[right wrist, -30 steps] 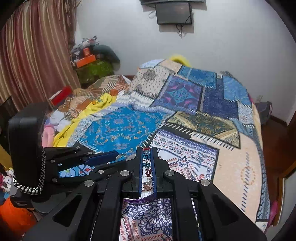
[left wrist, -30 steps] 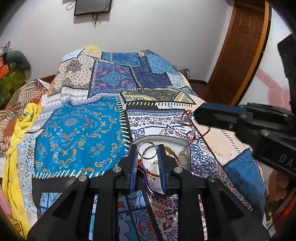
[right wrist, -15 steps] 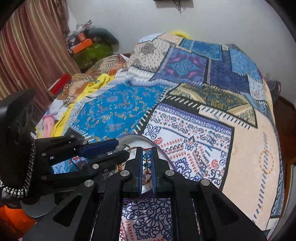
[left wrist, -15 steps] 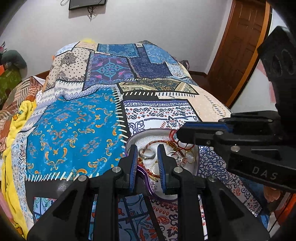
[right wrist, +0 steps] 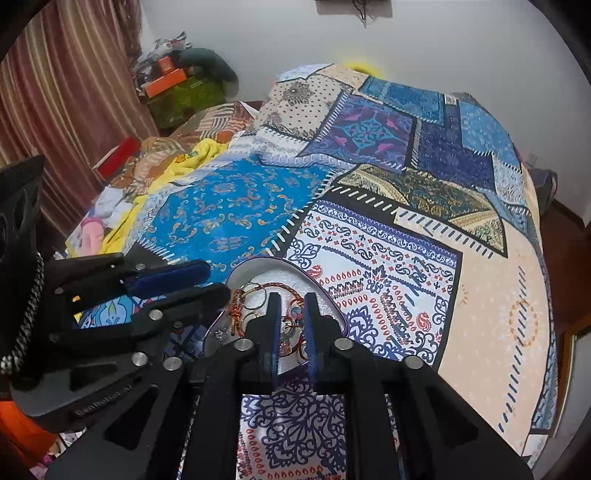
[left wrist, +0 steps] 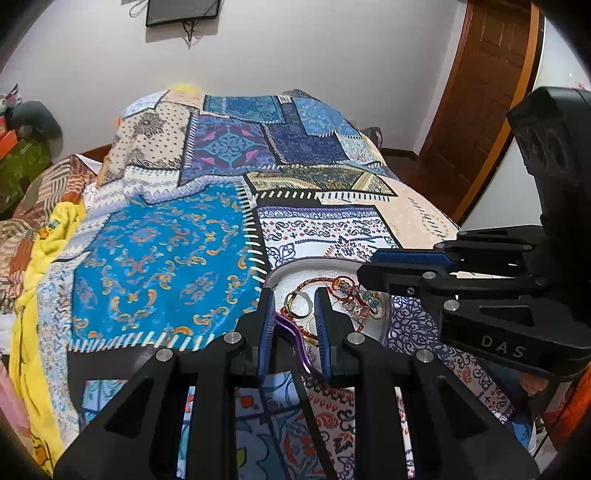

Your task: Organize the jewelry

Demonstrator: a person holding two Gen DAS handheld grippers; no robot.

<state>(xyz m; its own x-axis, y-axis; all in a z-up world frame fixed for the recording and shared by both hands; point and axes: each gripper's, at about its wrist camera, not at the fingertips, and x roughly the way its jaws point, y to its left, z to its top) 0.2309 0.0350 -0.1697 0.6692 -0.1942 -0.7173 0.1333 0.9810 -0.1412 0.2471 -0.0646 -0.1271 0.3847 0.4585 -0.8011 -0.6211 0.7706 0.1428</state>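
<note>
A bed fills most of both views, covered by a patchwork bedspread [left wrist: 159, 258] of blue, purple, cream and paisley panels. Behind it we see a white wall [left wrist: 295, 48] with one dark wall-mounted screen [left wrist: 183, 11], a brown wooden door [left wrist: 491, 74] on the right of the left wrist view, and striped curtains [right wrist: 55, 92] on the left of the right wrist view. Yellow cloth [left wrist: 40, 258] and folded fabrics lie along the far side of the bed.

We count one heart-shaped tray [right wrist: 258, 266] with a purple rim and pale lining, resting on the paisley panel near the foot of the bed. In it lie several gold rings [left wrist: 297, 304], a red beaded cord bracelet [left wrist: 332, 282] with blue stones, and smaller pieces too tangled for us to count.

Two grippers appear. The left gripper [left wrist: 293, 314] sits at the tray's near edge, its blue-padded jaws a moderate gap apart with the purple rim between them; we cannot tell whether they touch it. The right gripper [right wrist: 290, 317] hangs over the tray's interior, jaws narrowly parted above the jewelry, and nothing is visibly pinched between them.
</note>
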